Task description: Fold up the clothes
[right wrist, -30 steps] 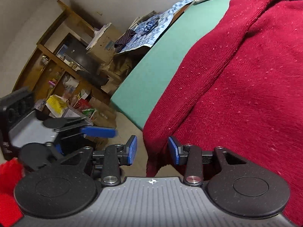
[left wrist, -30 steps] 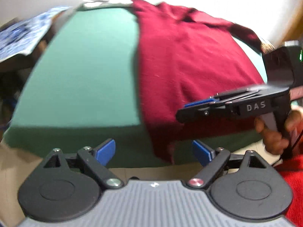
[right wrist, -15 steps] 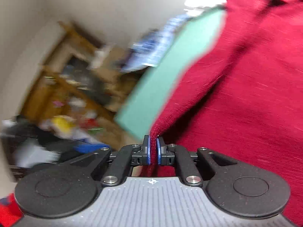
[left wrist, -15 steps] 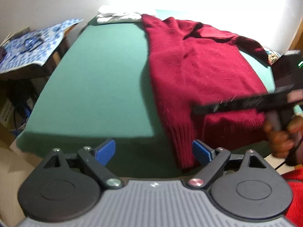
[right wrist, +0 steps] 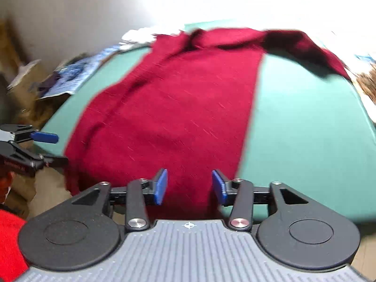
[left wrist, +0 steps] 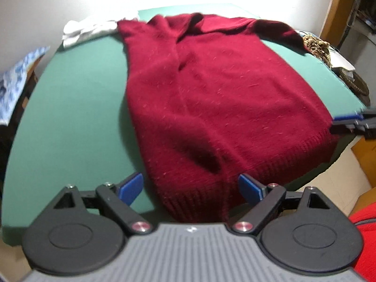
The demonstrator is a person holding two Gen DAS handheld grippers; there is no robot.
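Note:
A dark red knit sweater (left wrist: pixel 211 89) lies flat on the green table (left wrist: pixel 70 108), its ribbed hem hanging over the near edge. My left gripper (left wrist: pixel 190 185) is wide open just short of the hem's left part, touching nothing. In the right wrist view the sweater (right wrist: pixel 178 108) fills the middle. My right gripper (right wrist: pixel 190 185) hovers over the hem; its jaws are opening and the pads do not press the cloth. Each gripper shows in the other's view: the right gripper (left wrist: pixel 340 124) at the hem's right corner, the left gripper (right wrist: pixel 51 149) at the left.
A white cloth (left wrist: pixel 87 29) lies at the table's far left corner. A blue patterned cloth (left wrist: pixel 14 82) covers furniture on the left. A brown mottled item (left wrist: pixel 317 44) sits off the right edge. Cluttered cardboard boxes (right wrist: pixel 21 89) stand on the left. A red sleeve (left wrist: pixel 366 235) shows bottom right.
My right gripper closed on the sweater's left edge, then let go and swung right along the hem. The left gripper shifted right and now faces the hem.

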